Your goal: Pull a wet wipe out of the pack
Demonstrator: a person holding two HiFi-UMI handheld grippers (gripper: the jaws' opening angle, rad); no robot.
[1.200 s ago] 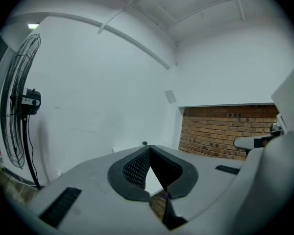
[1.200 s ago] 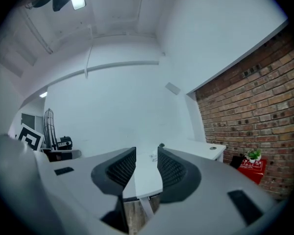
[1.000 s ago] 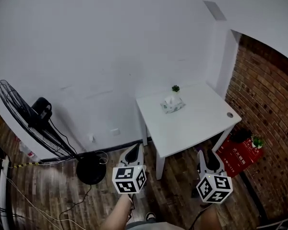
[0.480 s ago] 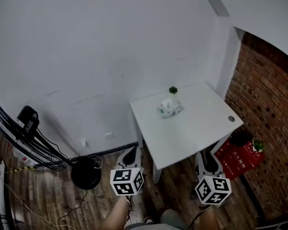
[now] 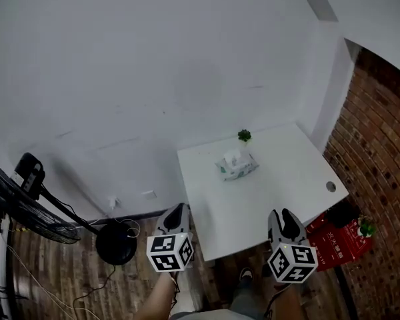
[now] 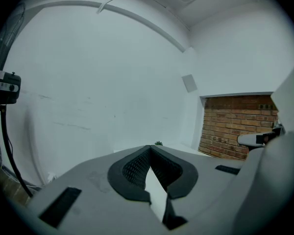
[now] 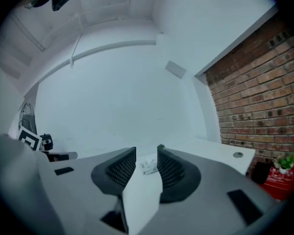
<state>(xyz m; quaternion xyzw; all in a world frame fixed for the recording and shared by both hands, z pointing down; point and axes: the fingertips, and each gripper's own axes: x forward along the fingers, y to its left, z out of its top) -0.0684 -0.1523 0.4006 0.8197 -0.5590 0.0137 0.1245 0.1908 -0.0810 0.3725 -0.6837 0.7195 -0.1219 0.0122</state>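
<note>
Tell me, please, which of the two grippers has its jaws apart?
The right gripper: its jaws stand apart, with the wet wipe pack showing through the gap, while those of the left gripper meet at the tips.

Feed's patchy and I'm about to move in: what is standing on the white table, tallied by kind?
White soft wet wipe pack with green print, a wipe poking up from the top: 1
Small green potted plant: 1
Total on the white table: 2
</note>
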